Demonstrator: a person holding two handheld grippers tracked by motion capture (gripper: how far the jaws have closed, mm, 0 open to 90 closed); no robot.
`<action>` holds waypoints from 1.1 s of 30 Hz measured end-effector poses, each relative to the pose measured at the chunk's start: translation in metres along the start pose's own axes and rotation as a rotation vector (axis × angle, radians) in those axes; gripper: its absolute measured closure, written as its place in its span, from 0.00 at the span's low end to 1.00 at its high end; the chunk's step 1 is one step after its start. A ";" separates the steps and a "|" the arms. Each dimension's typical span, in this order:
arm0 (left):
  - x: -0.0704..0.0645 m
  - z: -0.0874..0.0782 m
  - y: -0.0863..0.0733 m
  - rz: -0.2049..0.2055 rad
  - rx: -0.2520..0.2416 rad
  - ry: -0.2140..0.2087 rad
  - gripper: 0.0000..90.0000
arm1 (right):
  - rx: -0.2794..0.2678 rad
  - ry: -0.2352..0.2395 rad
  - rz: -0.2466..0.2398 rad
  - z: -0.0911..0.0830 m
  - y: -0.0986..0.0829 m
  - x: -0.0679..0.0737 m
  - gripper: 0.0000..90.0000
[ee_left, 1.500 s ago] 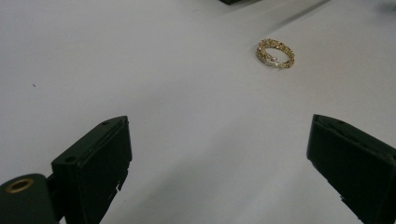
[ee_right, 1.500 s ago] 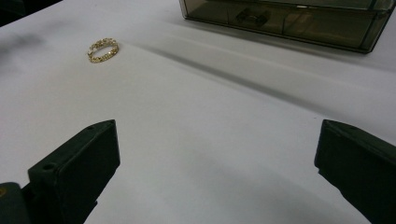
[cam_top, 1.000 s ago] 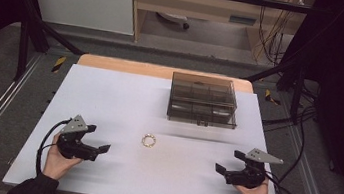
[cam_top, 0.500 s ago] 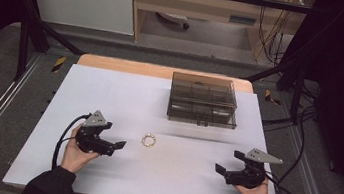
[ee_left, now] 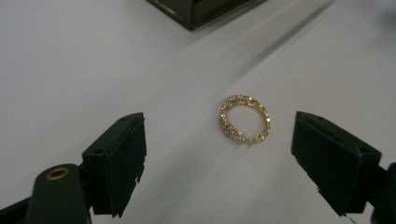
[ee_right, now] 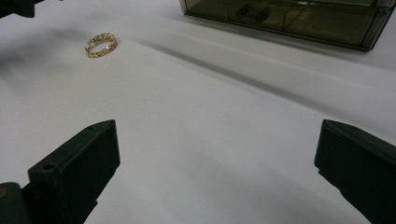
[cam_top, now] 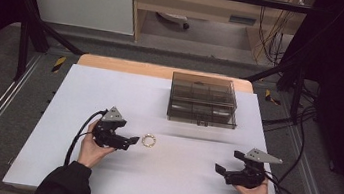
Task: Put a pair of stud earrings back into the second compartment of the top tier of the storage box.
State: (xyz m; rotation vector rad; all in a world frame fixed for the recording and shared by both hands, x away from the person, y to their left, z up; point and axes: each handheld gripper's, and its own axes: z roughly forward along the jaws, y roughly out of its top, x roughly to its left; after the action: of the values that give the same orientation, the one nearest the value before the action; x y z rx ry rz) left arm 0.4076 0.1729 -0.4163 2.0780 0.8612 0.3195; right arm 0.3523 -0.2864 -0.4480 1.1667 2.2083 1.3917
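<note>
A gold chain bracelet (cam_top: 148,141) lies coiled in a ring on the white table (cam_top: 110,94). In the left gripper view the bracelet (ee_left: 245,119) rests just ahead of the two black jaws, which stand wide apart. My left gripper (cam_top: 131,141) is open, its tips a short way left of the bracelet and apart from it. My right gripper (cam_top: 225,165) is open near the table's front right, with nothing between its fingers. From the right gripper view the bracelet (ee_right: 101,44) lies far off at the upper left.
A smoked clear plastic box (cam_top: 203,100) with compartments and a front latch stands shut at the back middle of the table; its corner (ee_left: 196,11) and front wall (ee_right: 289,18) show in the gripper views. Dark floor and metal rails surround the table.
My left gripper has moved right and forward across the table, from the front left to just beside the bracelet. The right gripper has stayed where it was.
</note>
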 end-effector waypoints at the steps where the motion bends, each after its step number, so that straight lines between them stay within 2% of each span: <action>1: -0.001 0.002 0.001 -0.009 0.009 -0.003 0.21 | 0.000 0.000 0.000 0.000 0.000 0.000 0.00; 8: -0.005 0.019 0.009 -0.016 0.029 0.008 0.31 | 0.001 0.001 0.001 0.000 0.000 0.000 0.00; 13: -0.009 0.032 0.012 -0.007 0.057 0.006 0.38 | 0.001 0.001 0.001 -0.001 0.000 0.000 0.00; 17: -0.012 0.041 0.012 -0.012 0.079 0.001 0.49 | 0.000 0.002 -0.001 0.000 0.000 0.000 0.00; 18: -0.012 0.043 0.012 -0.009 0.085 0.004 0.49 | 0.000 0.002 -0.001 0.000 0.000 0.000 0.00; 19: -0.013 0.046 0.012 -0.009 0.093 0.007 0.54 | 0.001 0.003 0.001 0.000 0.000 0.000 0.00; 24: -0.014 0.053 0.011 -0.009 0.105 0.005 0.64 | 0.001 0.002 0.001 0.000 0.000 0.000 0.00; 33: -0.015 0.060 0.010 0.002 0.121 0.030 0.80 | 0.001 0.003 -0.001 0.000 0.000 0.000 0.00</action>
State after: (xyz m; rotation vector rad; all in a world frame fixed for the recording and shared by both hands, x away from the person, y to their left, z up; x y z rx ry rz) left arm 0.4318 0.1221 -0.4439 2.1906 0.9158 0.3068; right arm 0.3523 -0.2865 -0.4479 1.1638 2.2118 1.3929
